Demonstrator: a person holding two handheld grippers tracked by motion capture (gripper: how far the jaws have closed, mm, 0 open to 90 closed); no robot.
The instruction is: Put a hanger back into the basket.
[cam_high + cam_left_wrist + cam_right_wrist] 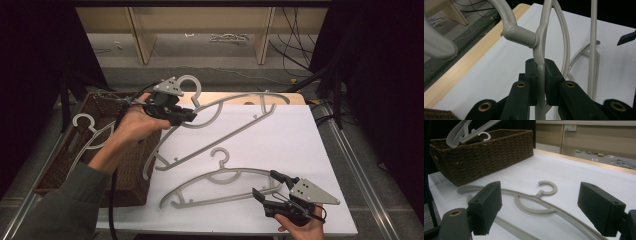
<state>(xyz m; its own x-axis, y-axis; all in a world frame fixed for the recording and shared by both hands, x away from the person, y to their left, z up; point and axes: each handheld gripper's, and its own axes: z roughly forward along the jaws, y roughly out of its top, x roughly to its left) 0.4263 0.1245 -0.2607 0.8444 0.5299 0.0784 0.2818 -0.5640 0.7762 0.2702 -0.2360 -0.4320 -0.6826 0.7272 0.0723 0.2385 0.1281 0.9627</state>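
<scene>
The left gripper (187, 116) is clamped on the neck of a grey plastic hanger (235, 117), just below its hook; in the left gripper view the black pads (532, 72) press the thin stem (539, 75) from both sides, and the hook curves up and away beyond the jaws. This held hanger slants from the gripper down to the white table (300, 145), its far arm lying ahead of the jaws. The right gripper (265, 187) stands with its jaws wide apart and holds nothing. A second hanger (225, 185) lies flat on the table directly before it; in the right gripper view its hook (547, 188) sits between and beyond the two pads (486, 206). A brown wicker basket (100, 150) stands beside the left hand, with a third hanger (87, 132) resting in it. No writing or brand mark is legible on any item.
</scene>
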